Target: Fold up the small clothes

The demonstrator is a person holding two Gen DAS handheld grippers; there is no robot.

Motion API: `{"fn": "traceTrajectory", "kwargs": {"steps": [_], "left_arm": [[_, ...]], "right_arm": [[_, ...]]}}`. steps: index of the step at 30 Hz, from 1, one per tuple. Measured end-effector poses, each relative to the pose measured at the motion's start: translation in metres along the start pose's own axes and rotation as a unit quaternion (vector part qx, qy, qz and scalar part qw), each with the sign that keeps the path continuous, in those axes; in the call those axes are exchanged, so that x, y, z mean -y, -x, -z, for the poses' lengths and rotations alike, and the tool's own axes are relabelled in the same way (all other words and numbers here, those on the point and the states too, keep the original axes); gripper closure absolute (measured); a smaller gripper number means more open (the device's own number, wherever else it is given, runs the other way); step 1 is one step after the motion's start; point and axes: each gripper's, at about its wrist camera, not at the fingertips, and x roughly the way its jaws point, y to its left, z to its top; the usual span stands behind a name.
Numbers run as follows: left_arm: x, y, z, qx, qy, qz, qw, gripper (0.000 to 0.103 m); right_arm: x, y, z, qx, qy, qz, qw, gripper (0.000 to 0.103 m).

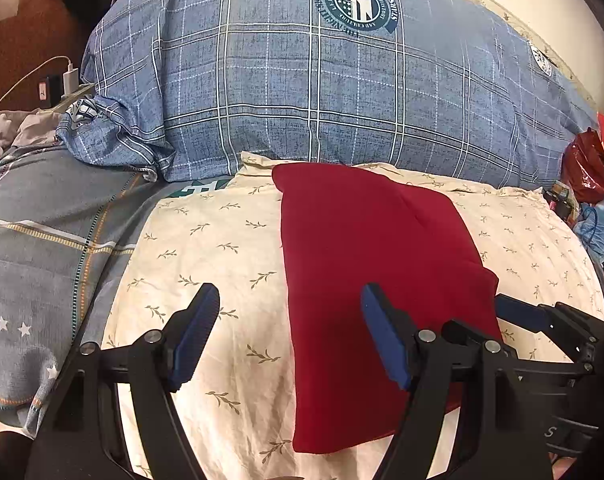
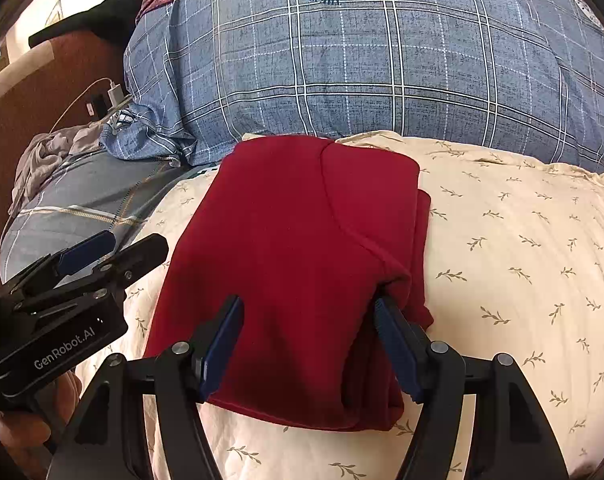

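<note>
Both grippers over red garment

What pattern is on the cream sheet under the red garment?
Small olive-brown leafy sprigs on the cream sheet, clearest in the right wrist view.

Matt red knit garment; smooth printed cotton pillow.

I see the folded garment lying on a pillow, with a quilt piled behind.
</note>
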Motion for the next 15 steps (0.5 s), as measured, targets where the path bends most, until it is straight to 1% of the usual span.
{"fn": "traceTrajectory", "kwargs": {"steps": [7, 11, 15], "left_arm": [[-0.001, -0.002, 0.002, -0.003, 0.004, -0.002, 1.0, 0.03], [-0.005, -0.005, 0.003, -0.007, 0.011, 0.002, 0.9999, 0.03], [-0.014, -0.008, 0.001, -0.007, 0.01, 0.005, 0.9999, 0.03]], "right_arm": [[-0.001, -0.005, 0.0, -0.006, 0.003, -0.003, 1.0, 0.034], [-0.002, -0.007, 0.003, -0.011, 0.004, -0.004, 1.0, 0.034], [0.009, -0.004, -0.003, -0.008, -0.006, -0.012, 1.0, 0.034]]}}
